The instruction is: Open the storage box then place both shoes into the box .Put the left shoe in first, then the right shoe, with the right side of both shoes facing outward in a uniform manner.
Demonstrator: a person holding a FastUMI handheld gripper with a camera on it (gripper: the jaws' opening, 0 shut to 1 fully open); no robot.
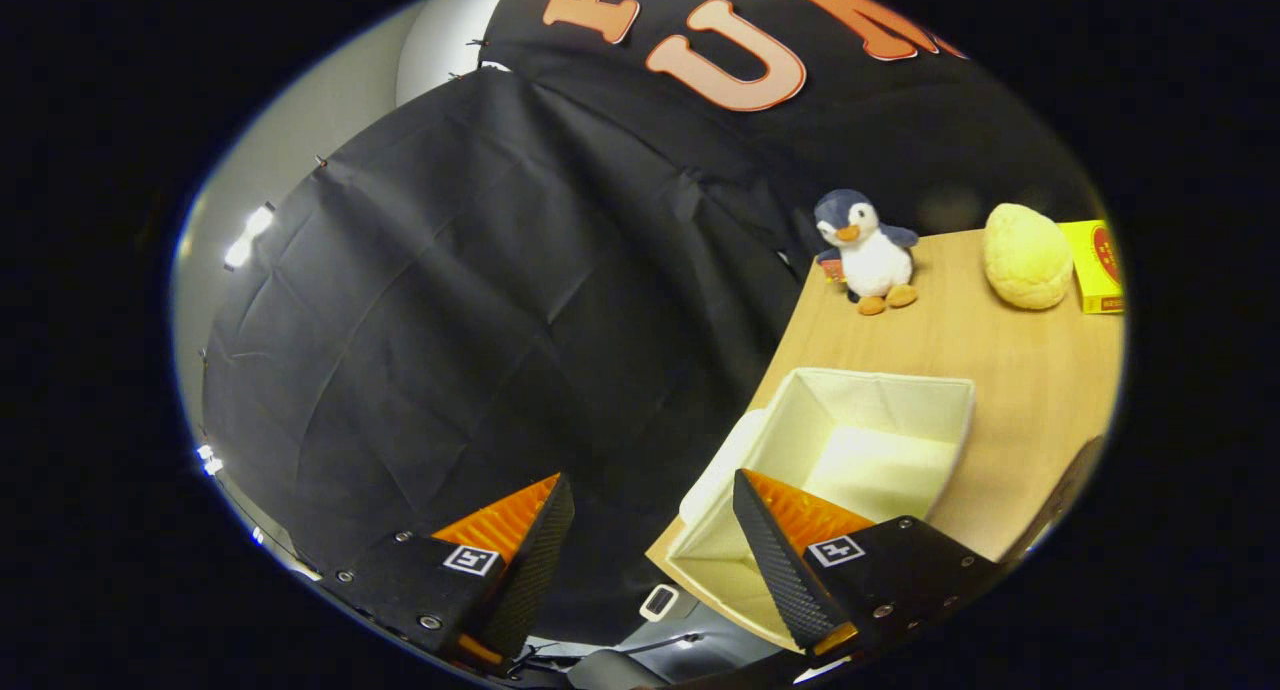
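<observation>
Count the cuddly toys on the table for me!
1: a small plush penguin stands at the wooden table's far corner, beside a yellow bun-shaped cushion, beyond the open cream fabric box. The gripper jaws are open, empty.

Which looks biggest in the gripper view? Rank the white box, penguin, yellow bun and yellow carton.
1. White box, open, just beyond the open jaws; nearest, so inflated.
2. Yellow bun and penguin: look alike, unranked.
3. Yellow carton, partly cut off, so unsure.
</observation>
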